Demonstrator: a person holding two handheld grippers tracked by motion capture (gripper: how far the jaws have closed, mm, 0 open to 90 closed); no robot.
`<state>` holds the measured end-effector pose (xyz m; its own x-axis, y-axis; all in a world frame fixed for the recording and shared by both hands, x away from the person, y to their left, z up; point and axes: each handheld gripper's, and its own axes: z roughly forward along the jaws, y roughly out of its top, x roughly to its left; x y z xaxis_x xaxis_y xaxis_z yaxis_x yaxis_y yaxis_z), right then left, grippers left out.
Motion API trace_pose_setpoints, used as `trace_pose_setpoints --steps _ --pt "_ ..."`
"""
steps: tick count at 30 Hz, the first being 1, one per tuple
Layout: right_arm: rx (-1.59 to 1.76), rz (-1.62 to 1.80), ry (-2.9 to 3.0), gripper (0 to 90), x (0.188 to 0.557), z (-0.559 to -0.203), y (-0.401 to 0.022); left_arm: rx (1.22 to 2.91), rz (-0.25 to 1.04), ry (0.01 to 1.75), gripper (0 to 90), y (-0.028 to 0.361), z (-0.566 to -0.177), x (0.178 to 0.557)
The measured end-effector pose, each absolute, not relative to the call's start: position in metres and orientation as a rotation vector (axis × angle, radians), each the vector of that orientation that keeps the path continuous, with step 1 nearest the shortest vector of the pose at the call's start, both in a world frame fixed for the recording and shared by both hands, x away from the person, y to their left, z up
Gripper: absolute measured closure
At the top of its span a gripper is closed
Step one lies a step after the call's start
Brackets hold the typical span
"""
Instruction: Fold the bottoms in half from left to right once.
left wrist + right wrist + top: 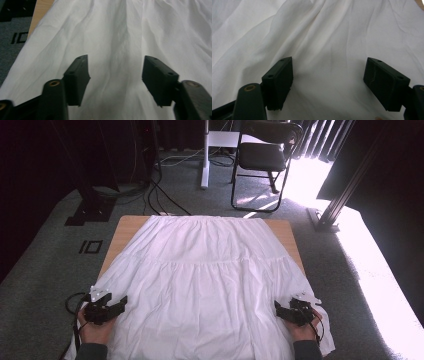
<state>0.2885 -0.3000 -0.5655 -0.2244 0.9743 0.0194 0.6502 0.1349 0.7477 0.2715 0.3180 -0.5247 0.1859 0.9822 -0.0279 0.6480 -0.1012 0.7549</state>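
1. Skirt [205, 280] lies flat on table [125, 227], hem nearest.
2. Left gripper [122, 301], right gripper [276, 306]: jaws apart over cloth, nothing pinched.
3. Risk: shallow bite, thin fabric slips; uneven grabs skew any fold.

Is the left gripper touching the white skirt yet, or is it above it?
Cannot tell. In the left gripper view the left gripper has its fingers apart over the white skirt, with no cloth pinched, but neither that view nor the high view plainly shows a gap or contact.
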Motion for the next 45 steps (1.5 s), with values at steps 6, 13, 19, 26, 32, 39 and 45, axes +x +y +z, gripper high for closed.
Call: trace_pose_setpoints --steps 6,13,19,26,32,39,45 --pt "1.557 0.889 1.937 23.7 0.288 -0.566 -0.300 1.819 0.653 1.545 43.9 0.329 -0.523 0.271" --pt "1.556 0.889 1.937 23.7 0.288 -0.566 -0.300 1.793 0.709 1.600 47.1 0.346 -0.519 0.268" --pt "1.557 0.890 1.938 23.8 0.288 -0.566 -0.300 1.737 0.729 1.662 50.2 0.366 -0.516 0.268" --pt "1.556 0.889 1.938 23.8 0.288 -0.566 -0.300 1.745 0.745 1.690 54.8 0.378 -0.516 0.269" --pt "1.556 0.889 1.938 23.8 0.288 -0.566 -0.300 1.741 0.696 1.710 58.4 0.387 -0.518 0.272" --pt "1.556 0.890 1.938 23.9 0.288 -0.566 -0.300 1.736 0.731 1.753 55.7 0.393 -0.523 0.277" --pt "1.557 0.890 1.938 23.9 0.288 -0.566 -0.300 1.726 0.688 1.770 47.9 0.397 -0.531 0.282"
